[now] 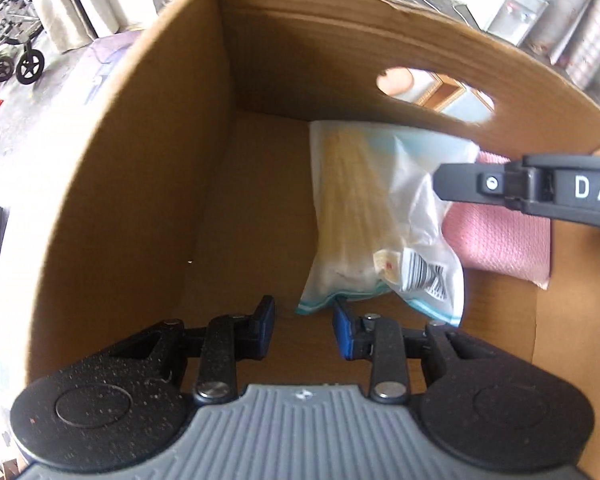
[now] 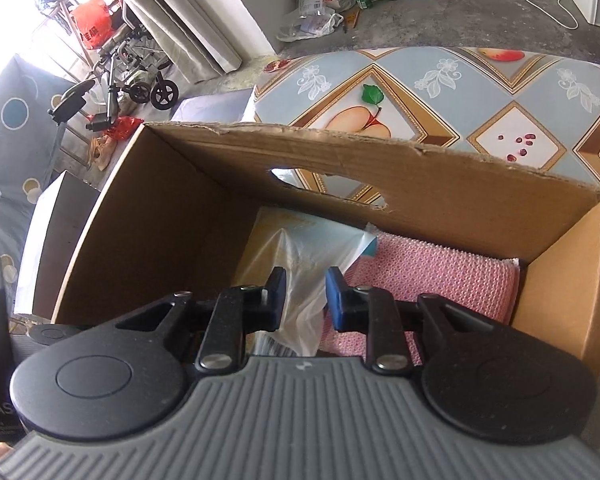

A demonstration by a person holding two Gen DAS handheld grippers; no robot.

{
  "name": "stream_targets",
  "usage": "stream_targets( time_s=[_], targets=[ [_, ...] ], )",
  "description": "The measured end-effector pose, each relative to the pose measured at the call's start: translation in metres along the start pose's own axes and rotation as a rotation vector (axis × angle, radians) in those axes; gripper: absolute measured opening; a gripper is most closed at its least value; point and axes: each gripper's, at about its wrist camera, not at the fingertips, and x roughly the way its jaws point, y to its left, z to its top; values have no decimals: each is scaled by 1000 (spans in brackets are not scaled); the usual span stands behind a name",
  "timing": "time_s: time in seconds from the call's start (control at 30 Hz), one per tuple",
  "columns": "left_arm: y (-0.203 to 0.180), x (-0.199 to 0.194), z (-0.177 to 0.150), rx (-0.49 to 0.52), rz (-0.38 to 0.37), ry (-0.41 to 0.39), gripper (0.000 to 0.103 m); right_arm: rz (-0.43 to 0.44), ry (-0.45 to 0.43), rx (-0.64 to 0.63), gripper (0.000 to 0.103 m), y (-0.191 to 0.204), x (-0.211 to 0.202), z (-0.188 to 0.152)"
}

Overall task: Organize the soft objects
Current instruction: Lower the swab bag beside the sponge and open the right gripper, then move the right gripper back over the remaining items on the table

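A cardboard box (image 1: 140, 160) (image 2: 420, 184) stands open on top. On its floor lies a clear zip bag (image 1: 352, 208) (image 2: 300, 248) of pale yellow strands with a barcode label. A pink knitted cloth (image 1: 500, 240) (image 2: 440, 276) lies to the right of it. My left gripper (image 1: 304, 320) points down into the box, open, with the bag's near corner just beyond its fingertips. My right gripper (image 2: 306, 292) hovers over the bag's crumpled plastic, which shows in the gap between its blue pads without being pinched. One of its fingers (image 1: 468, 188) reaches in from the right in the left wrist view.
The box's far wall has a handle hole (image 2: 328, 188). Behind the box is a table with a fruit-patterned cloth (image 2: 500, 80). A wheelchair (image 2: 140, 80), cans and bags (image 2: 340, 0) and a white cable (image 2: 540, 4) are on the grey floor beyond. The box floor's left half is bare.
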Motion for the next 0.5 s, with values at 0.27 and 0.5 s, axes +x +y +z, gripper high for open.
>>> stream_targets(
  time_s=[0.27,0.5],
  targets=[
    [14,-46,-11,-58,-48,-113,51,81,-64,13,23,-2,-28,-1],
    [-7,-114,-51,-2,-110,-299,62,166,-247,42,50,-11,-116,-57]
  ],
)
